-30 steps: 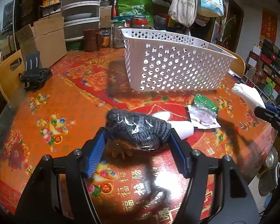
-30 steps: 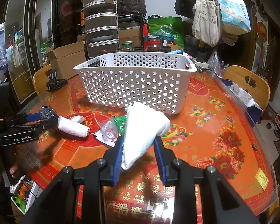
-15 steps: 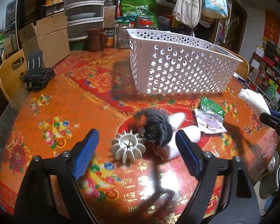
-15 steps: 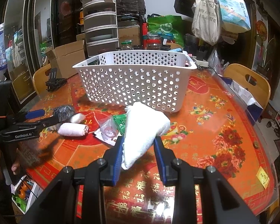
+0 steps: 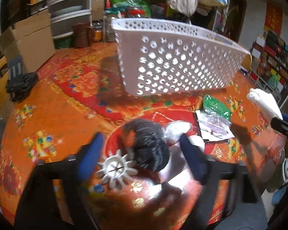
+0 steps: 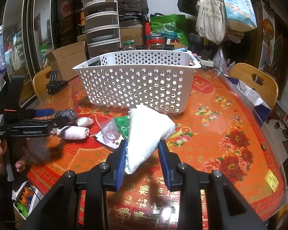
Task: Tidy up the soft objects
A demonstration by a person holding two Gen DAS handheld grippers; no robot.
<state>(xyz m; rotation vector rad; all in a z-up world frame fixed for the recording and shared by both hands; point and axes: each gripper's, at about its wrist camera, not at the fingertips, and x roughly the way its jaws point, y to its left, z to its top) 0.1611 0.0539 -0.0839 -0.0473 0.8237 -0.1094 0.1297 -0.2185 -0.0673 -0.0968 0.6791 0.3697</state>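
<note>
My left gripper (image 5: pixel 140 153) is open and straddles a dark knitted bundle (image 5: pixel 149 147) lying on the table; it shows from the side in the right wrist view (image 6: pixel 53 117), with the dark bundle (image 6: pixel 66 115) at its tips. A white rolled sock (image 6: pixel 74 132) and a smaller white roll (image 6: pixel 85 121) lie beside the bundle. My right gripper (image 6: pixel 143 153) is shut on a folded white towel (image 6: pixel 147 132), held above the table in front of the white perforated basket (image 6: pixel 136 82). The basket (image 5: pixel 178 61) also shows in the left wrist view.
A white gear-shaped plastic piece (image 5: pixel 116 169) lies by my left fingers. Green and clear plastic packets (image 6: pixel 115 128) lie between the grippers. A black folded stand (image 5: pixel 19 80), cardboard boxes (image 5: pixel 28 44), jars and chairs ring the table's far side.
My left gripper let go of the dark bundle, which dropped to the table, and has moved down so its open fingers flank it. My right gripper held still with the towel.
</note>
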